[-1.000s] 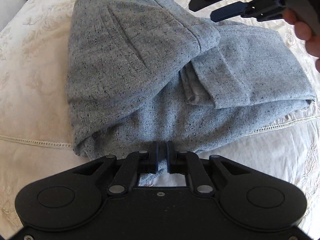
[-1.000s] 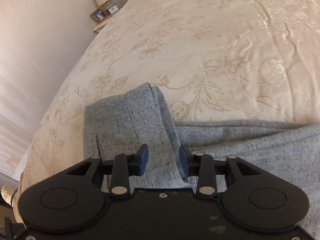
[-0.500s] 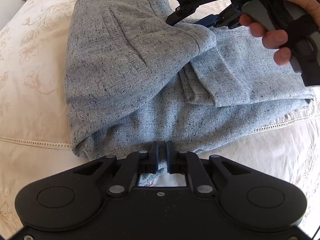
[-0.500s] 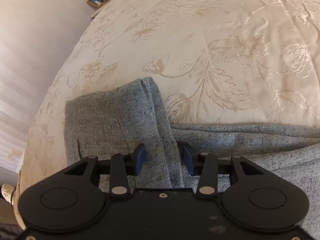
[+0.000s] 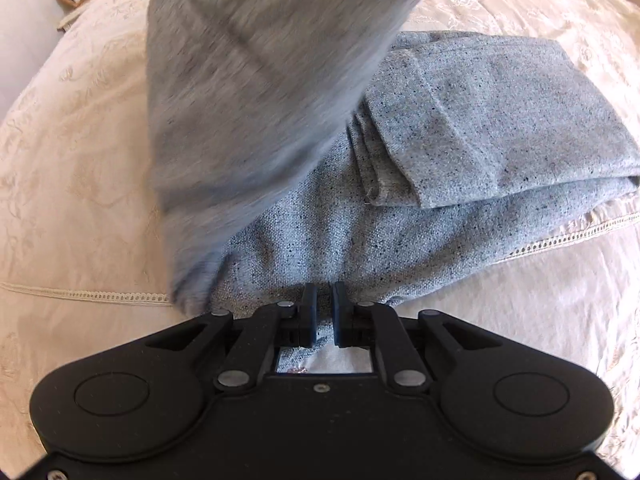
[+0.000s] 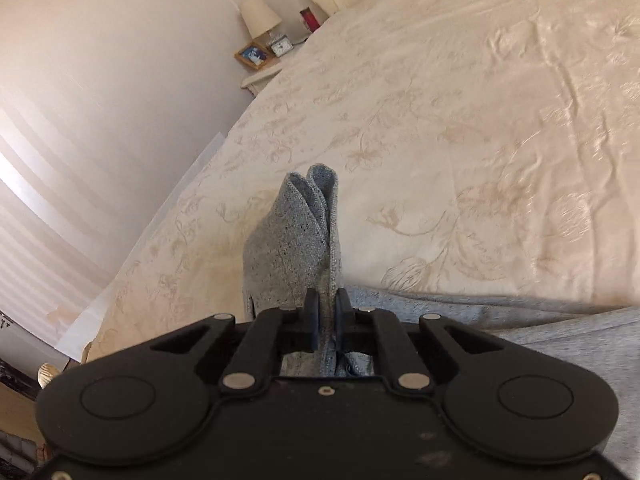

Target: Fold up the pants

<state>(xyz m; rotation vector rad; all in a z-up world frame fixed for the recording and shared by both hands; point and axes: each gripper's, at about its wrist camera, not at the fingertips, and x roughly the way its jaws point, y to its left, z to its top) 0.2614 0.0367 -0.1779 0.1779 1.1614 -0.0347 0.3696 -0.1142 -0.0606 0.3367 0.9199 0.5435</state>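
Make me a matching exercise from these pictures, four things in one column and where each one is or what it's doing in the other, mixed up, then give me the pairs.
Things:
1. left gripper
2. right gripper
3. lamp
4. bedspread

Places or states:
A. on the bedside table by the wall
B. shut on the near edge of the pants
C. cream, with a flower pattern
D. shut on a raised fold of the pants

Pairs: 1-B, 2-D, 3-A, 4-C
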